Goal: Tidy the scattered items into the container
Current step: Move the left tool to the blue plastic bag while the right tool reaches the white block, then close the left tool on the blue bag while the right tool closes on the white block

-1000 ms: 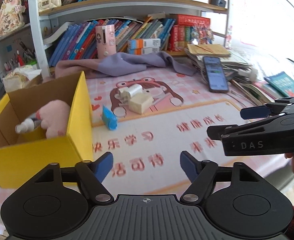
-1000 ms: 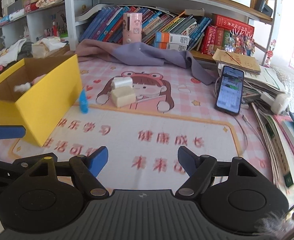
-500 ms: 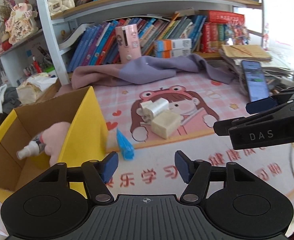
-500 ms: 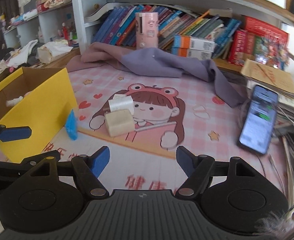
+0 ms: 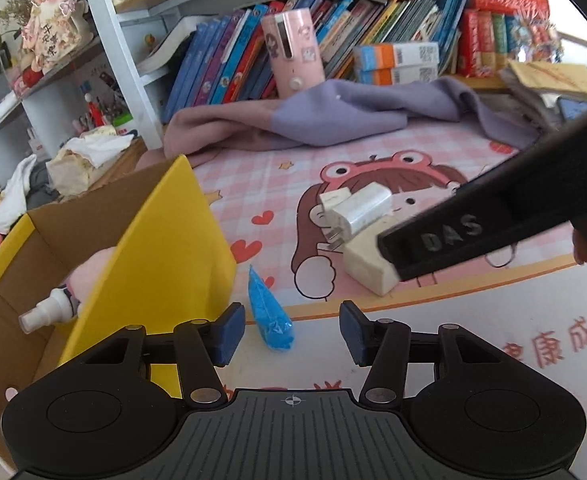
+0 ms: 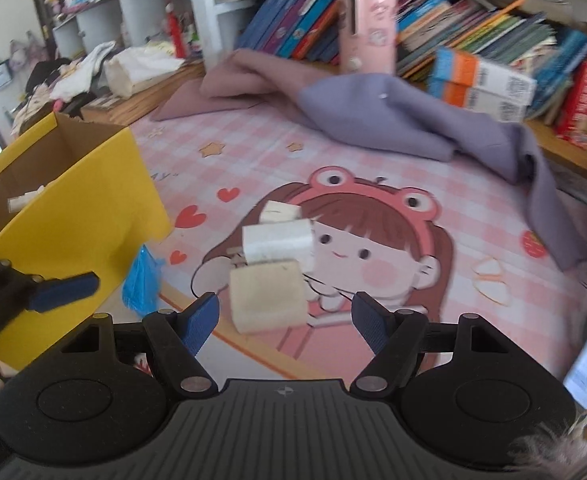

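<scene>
Spray bottle (image 5: 49, 312) boxed in yellow box (image 5: 165, 264) | blue packet (image 5: 270, 312), charger (image 5: 357, 210), beige block (image 6: 267, 300) left out | left gripper (image 5: 292, 334), right gripper (image 6: 285, 322) spread apart, empty

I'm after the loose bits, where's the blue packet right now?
The blue packet lies on the mat beside the yellow box, just ahead of the open left gripper.

Item count, desk mat and box

On the mat: 1 blue packet (image 5: 270, 315), 1 white charger plug (image 5: 358, 209), 1 beige block (image 5: 367, 261), plus 1 smaller white piece (image 6: 280, 211) behind the plug. In the 1 yellow box (image 5: 161, 268): 1 spray bottle (image 5: 47, 312), 1 pink soft item (image 5: 91, 270). Behind: 1 purple cloth (image 5: 325, 120), 1 pink canister (image 5: 295, 56).
</scene>
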Demonstrator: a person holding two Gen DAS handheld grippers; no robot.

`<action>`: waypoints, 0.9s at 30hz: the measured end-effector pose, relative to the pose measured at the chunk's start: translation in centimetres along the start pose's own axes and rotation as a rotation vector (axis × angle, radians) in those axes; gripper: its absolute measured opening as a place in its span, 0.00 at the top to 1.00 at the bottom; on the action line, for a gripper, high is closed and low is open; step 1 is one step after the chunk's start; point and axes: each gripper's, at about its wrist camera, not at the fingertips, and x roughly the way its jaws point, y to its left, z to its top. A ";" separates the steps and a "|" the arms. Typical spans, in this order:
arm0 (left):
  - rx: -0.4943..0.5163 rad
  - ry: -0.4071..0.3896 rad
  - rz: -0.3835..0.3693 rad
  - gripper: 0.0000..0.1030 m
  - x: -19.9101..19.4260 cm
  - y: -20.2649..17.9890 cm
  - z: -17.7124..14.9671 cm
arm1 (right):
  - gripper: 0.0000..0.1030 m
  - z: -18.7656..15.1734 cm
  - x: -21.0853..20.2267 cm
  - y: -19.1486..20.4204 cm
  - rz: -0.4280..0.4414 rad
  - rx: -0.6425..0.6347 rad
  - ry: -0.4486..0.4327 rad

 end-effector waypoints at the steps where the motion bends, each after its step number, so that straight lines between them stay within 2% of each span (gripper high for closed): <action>1: 0.000 0.005 0.008 0.51 0.3 -0.1 0.1 | 0.29 0.3 0.5 0.1 0.005 -0.008 0.012; 9: -0.013 0.032 0.060 0.51 2.4 -0.3 0.6 | 0.30 1.5 3.9 -0.1 0.048 -0.033 0.108; 11: -0.018 0.047 0.068 0.58 3.0 -0.1 0.5 | 0.30 1.7 4.4 -0.1 0.056 -0.031 0.123; 14: -0.039 0.072 0.080 0.62 3.8 0.3 0.3 | 0.30 1.9 5.0 0.1 0.067 -0.039 0.145; 15: -0.046 0.079 0.085 0.63 4.0 0.4 0.2 | 0.31 1.9 5.2 0.2 0.068 -0.046 0.149; 19: -0.063 0.089 0.093 0.72 4.6 0.8 0.0 | 0.47 1.7 5.7 0.3 0.059 -0.065 0.172; 21: -0.066 0.088 0.092 0.78 4.7 0.8 0.0 | 0.50 1.6 5.7 0.1 0.073 -0.056 0.170; 27: -0.086 0.078 0.057 0.81 4.2 1.1 0.1 | 0.56 1.4 5.0 -0.1 0.082 -0.048 0.145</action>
